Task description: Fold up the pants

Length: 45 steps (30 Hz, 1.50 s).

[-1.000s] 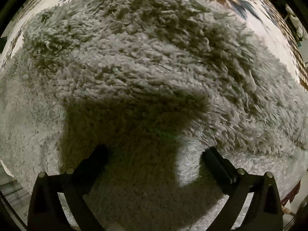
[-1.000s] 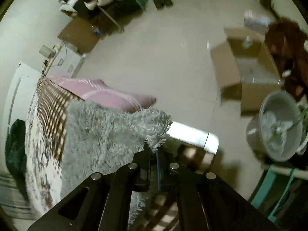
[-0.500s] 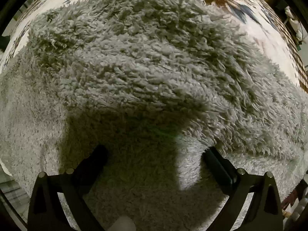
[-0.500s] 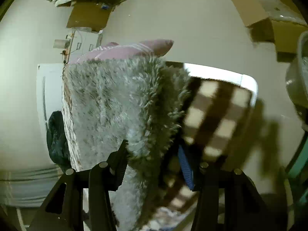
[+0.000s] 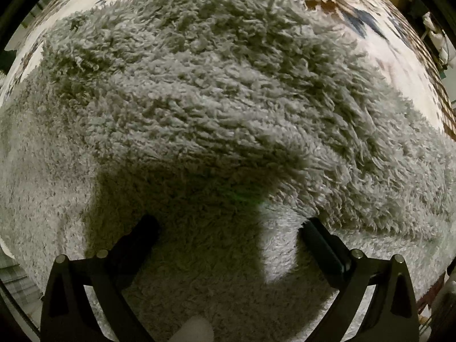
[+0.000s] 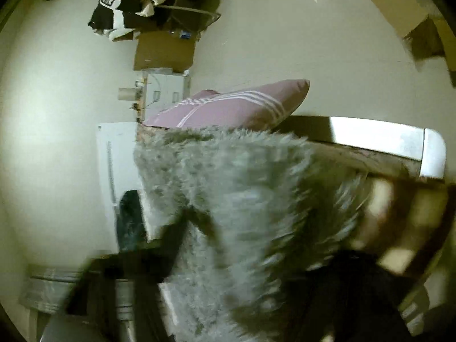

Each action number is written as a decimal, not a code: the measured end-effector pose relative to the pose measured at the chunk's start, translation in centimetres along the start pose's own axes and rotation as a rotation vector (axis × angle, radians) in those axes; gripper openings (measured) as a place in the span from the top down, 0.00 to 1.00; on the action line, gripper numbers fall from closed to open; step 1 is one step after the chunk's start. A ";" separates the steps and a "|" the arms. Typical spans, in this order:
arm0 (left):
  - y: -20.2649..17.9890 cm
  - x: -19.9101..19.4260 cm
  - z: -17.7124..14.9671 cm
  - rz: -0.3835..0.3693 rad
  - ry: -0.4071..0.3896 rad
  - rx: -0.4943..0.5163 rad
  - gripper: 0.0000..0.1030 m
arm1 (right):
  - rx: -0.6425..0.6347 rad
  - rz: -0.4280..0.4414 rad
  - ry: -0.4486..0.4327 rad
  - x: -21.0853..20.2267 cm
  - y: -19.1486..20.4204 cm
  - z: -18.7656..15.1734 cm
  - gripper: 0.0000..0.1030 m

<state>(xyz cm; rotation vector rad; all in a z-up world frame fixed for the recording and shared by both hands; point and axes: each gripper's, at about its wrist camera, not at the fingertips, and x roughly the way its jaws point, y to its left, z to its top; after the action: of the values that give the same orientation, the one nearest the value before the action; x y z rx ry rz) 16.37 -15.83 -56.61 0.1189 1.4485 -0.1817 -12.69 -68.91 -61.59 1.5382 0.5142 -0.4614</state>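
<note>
The grey fluffy pants [image 5: 222,108] lie spread on a patterned bed cover and fill the left wrist view. My left gripper [image 5: 228,230] is open, its two fingers wide apart just above the fleece, which bulges between them. In the right wrist view the same pants [image 6: 245,205] hang over the bed's edge, blurred by motion. My right gripper [image 6: 256,245] has its fingers apart with the fleece lying between them; one dark finger [image 6: 173,239] shows at the left, the other is blurred.
A pink striped pillow [image 6: 236,108] lies on the bed beyond the pants. The white bed frame [image 6: 379,139] runs to the right. Cardboard boxes [image 6: 165,51] and a rack with clothes [image 6: 134,2] stand on the floor. The patterned bed cover [image 5: 379,28] rims the pants.
My right gripper has opened from shut and swung over the pants' edge, so the fleece now fills its view. The left gripper has stayed open over the pants, nearly still.
</note>
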 end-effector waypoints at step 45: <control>20.8 -14.6 2.4 -0.301 -0.202 -0.213 0.00 | -0.861 -0.183 0.698 8.3 22.5 -38.4 0.09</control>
<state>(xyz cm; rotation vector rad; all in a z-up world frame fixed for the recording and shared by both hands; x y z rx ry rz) 21.11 4.86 -42.44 -0.2858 1.2694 -0.2754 6.25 -30.44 -46.89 0.7714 1.2143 0.1919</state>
